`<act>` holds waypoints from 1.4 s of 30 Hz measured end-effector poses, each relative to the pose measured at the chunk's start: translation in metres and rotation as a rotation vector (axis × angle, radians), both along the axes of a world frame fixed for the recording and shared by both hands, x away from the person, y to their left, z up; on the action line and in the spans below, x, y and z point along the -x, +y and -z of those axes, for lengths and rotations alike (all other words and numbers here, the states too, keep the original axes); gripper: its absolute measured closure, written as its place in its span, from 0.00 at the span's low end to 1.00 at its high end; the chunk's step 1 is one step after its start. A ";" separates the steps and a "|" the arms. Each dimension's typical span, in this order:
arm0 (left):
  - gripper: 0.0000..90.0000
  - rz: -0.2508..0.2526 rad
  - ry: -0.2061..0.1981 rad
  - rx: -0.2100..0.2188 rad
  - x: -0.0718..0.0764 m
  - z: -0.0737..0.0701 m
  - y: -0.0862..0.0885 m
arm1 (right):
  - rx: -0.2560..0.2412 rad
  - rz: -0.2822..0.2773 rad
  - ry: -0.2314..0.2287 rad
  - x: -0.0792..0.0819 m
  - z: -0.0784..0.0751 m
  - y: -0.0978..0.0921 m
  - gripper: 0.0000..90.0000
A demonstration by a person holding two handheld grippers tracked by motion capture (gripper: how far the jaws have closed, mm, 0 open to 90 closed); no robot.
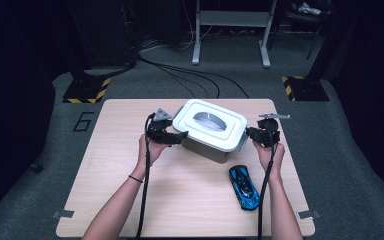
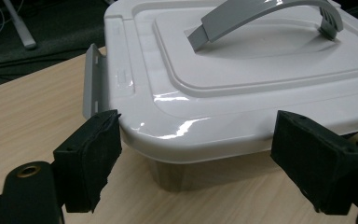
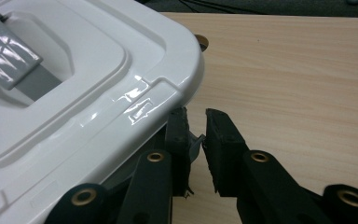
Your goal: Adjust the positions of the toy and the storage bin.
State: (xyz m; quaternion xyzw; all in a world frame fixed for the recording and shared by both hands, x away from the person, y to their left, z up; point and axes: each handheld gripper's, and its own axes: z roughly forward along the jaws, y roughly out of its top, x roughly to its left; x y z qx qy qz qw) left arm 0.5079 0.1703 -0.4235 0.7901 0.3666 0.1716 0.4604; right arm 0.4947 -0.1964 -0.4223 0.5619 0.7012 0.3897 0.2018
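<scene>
A grey storage box with a white lid point(image 1: 200, 131) and an arched grey handle point(image 1: 207, 118) stands at the table's middle back. My left gripper point(image 1: 174, 138) is at the box's left end. Seen in the left gripper view, it point(image 2: 198, 123) is open, its jaws spread on either side of the lid's rim point(image 2: 186, 140). My right gripper point(image 1: 250, 132) is at the box's right end. There its jaws point(image 3: 196, 126) are pinched on a small grey latch tab point(image 3: 196, 140) under the lid's edge point(image 3: 121, 107).
A blue toy car point(image 1: 244, 187) lies on the wooden table point(image 1: 130, 200) at the front right, close to the right forearm. A grey latch flap point(image 2: 92, 79) sticks out at the lid's far side in the left gripper view. Cables and stand legs lie beyond the table.
</scene>
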 end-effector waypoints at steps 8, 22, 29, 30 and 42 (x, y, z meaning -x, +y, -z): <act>0.18 -0.018 -0.001 0.023 -0.005 0.005 -0.002 | -0.022 -0.014 0.000 0.016 0.000 0.002 0.87; 0.19 -0.007 0.016 0.045 -0.001 0.005 0.003 | -0.002 -0.082 -0.035 0.036 -0.004 0.014 0.80; 0.19 0.009 0.009 0.039 0.000 0.005 0.000 | -0.046 -0.077 -0.099 0.019 -0.026 0.007 0.73; 0.19 0.011 0.011 0.042 0.000 0.005 0.000 | -0.043 -0.081 -0.100 0.015 -0.028 0.007 0.72; 0.19 0.034 0.020 0.060 -0.001 0.007 0.002 | -0.053 -0.088 -0.012 -0.016 -0.017 0.020 0.75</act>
